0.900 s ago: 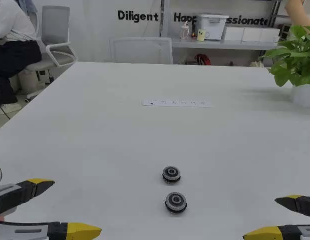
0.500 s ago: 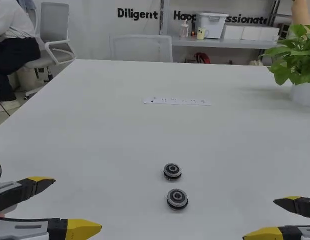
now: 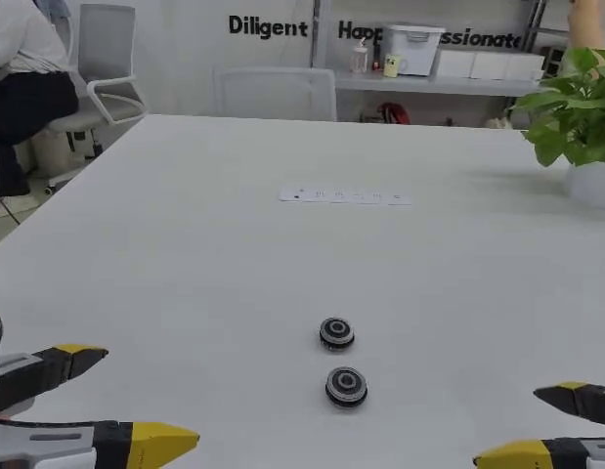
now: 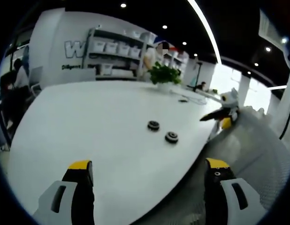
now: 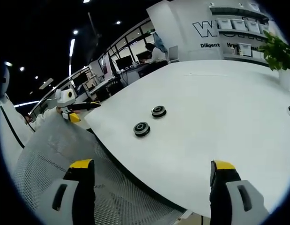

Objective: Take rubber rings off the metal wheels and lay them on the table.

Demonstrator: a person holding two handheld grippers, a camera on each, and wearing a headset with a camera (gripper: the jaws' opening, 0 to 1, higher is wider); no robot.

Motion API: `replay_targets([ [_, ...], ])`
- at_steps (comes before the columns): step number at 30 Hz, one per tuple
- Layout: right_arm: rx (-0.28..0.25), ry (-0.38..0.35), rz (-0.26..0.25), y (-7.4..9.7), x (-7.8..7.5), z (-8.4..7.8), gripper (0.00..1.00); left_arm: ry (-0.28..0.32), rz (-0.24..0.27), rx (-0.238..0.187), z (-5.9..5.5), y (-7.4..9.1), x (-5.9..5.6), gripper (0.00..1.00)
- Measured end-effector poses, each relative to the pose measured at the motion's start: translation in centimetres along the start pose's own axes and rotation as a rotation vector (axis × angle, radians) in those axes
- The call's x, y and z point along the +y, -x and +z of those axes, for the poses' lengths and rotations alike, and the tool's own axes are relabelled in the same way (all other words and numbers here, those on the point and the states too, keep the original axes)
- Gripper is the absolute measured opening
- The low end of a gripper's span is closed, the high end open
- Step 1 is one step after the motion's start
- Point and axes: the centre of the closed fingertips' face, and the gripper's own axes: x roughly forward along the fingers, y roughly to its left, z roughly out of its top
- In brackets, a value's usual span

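- Still nothing has really moved: my left gripper (image 3: pixel 151 399) and right gripper (image 3: pixel 507 425) stay gaping, empty.
- Near wheel (image 3: pixel 346 387) and far wheel (image 3: pixel 336 333) lie ahead between them, rings (image 3: pixel 330 390) seemingly on; removal not begun.

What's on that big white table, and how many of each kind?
Rubber-ringed wheels: 2
Flat white strip: 1
Potted plant: 1
Total: 4 that I can identify.
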Motion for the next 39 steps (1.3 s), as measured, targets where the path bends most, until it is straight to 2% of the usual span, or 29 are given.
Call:
replay_targets([
  [9, -0.017, -0.011, -0.006, 0.07, -0.19, 0.19, 1.0, 0.001, 0.003, -0.001, 0.02, 0.0, 0.0, 1.0],
  [17, -0.011, -0.014, 0.001, 0.03, -0.16, 0.09, 1.0, 0.006, 0.007, 0.0, -0.02, 0.0, 0.05, 1.0],
  [39, -0.018, -0.023, -0.003, 0.07, -0.52, 0.21, 0.98, 0.011, -0.016, 0.015, -0.17, -0.21, -0.23, 1.0],
])
